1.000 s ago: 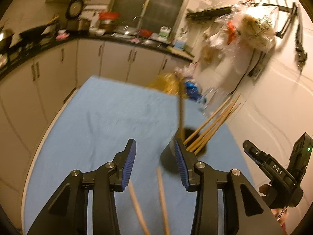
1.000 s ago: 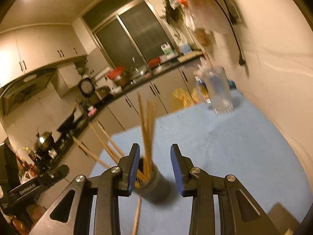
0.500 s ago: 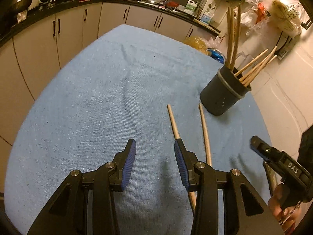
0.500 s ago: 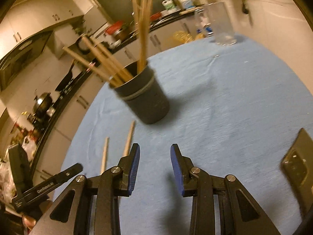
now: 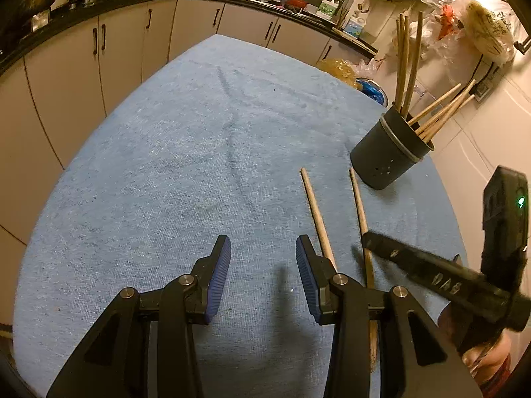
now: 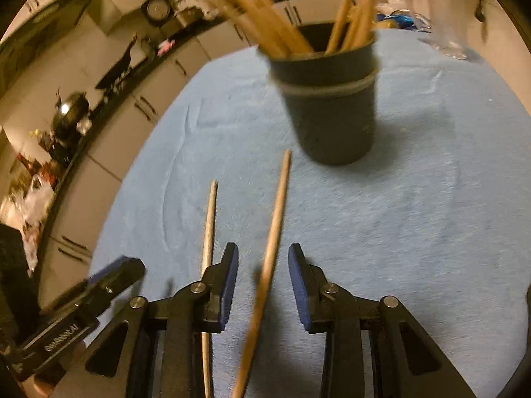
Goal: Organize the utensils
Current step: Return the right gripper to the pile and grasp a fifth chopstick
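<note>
— Lying on the blue cloth of the desk, are those two loose chopsticks?

— Yes. One chopstick and the other chopstick are lying side by side, apart from each other, just beside the black holder, their far tips pointing at it.

— And the holder?

— It is standing upright, and more chopsticks are sticking out of it.

— What is the left claw doing?

— It is hovering with its fingers apart, gripping nothing, on the side of the loose chopsticks away from the holder.

— The right claw?

— It is gaping too, straddling the chopstick that lies nearer the holder. I cannot tell whether its fingers are touching the wood.
</note>
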### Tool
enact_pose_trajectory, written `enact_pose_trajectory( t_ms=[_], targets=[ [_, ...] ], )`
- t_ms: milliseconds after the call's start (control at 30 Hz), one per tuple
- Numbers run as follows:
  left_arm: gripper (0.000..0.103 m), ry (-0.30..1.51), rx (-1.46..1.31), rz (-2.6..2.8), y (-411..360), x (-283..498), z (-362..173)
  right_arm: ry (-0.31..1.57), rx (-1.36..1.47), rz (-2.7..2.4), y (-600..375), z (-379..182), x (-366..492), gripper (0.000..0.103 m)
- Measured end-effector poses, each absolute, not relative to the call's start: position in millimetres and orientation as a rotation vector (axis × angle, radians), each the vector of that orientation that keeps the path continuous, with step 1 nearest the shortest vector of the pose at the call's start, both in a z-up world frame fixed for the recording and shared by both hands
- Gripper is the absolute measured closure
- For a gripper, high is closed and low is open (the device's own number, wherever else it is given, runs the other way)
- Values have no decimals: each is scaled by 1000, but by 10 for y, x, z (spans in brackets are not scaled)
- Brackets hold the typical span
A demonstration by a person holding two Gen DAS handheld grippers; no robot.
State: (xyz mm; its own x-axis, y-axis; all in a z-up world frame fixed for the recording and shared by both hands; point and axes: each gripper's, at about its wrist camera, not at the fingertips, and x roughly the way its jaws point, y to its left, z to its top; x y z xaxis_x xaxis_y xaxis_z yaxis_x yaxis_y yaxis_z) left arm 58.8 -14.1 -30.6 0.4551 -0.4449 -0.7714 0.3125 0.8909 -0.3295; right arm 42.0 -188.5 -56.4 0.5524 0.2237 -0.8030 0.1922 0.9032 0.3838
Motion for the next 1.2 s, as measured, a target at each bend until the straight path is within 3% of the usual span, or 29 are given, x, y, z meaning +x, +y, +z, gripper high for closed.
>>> enact_pose_trajectory(
  t_ms=[100, 500, 700, 733, 833, 900, 1067, 1200],
  targets=[
    [64, 1003, -149, -479, -155, 598, -304, 1027, 388, 35, -1786, -633, 417, 92],
    [64, 1095, -96, -529, -576, 716, -389, 1088, 189, 86, -2055, -526, 67, 94],
    [64, 1126, -23, -525, -909, 856, -409, 1034, 270, 27, -2375, -415, 6, 94],
    [66, 1128, 7, -508, -971, 879, -422, 1032, 285, 16, -2413, -412, 18, 94],
    [88, 1131, 63, -461, -1068, 943, -449, 1033, 340, 6, -2486, -414, 67, 94],
    [95, 1140, 66, -450, -1067, 970, -452, 1036, 370, -1, -2514, -421, 102, 91],
    [96, 1157, 57, -459, -954, 971, -453, 1033, 427, 2, -2494, -439, 305, 77],
    [96, 1160, 50, -477, -830, 947, -448, 1065, 445, 12, -2423, -501, 508, 75]
  ],
)
